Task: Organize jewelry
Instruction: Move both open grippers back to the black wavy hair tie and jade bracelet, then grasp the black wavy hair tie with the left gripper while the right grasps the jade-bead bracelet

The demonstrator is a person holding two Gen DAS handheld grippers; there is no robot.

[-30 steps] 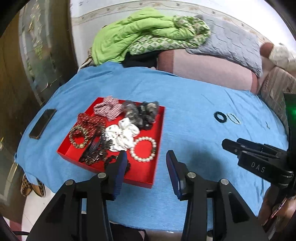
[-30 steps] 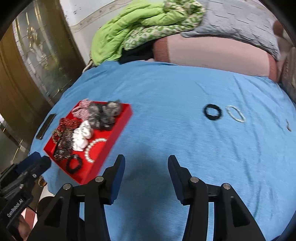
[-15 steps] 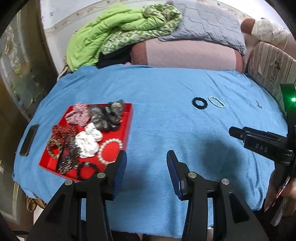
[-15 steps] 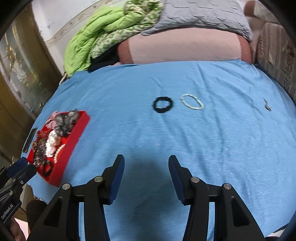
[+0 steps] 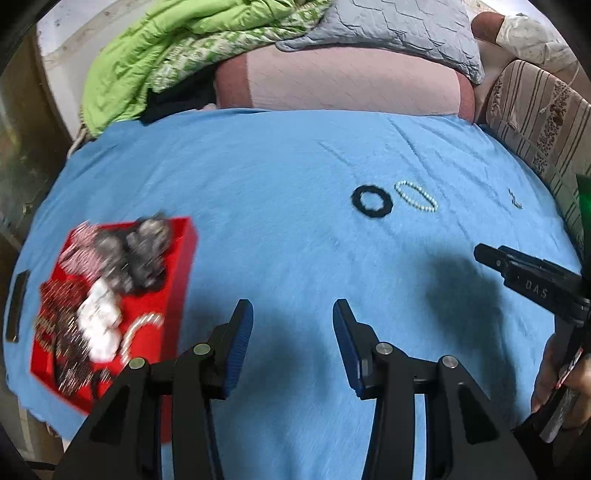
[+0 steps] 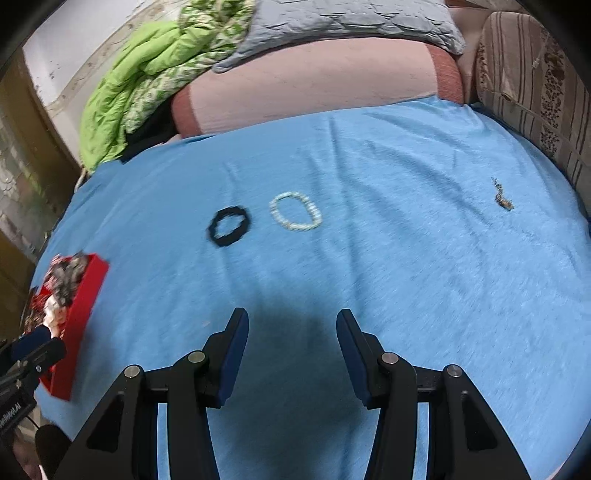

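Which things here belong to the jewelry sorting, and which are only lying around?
Belong to the job:
red tray of scrunchies and bracelets
black hair tie
pale bead bracelet
small metal piece, kind unclear
left gripper and right gripper, both open, empty

Just lying about:
green quilt
grey pillow
phone
blue sheet

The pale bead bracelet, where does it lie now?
The pale bead bracelet lies flat on the blue cloth, just right of the black hair tie and apart from it, far right of the red tray, ahead of both open grippers.
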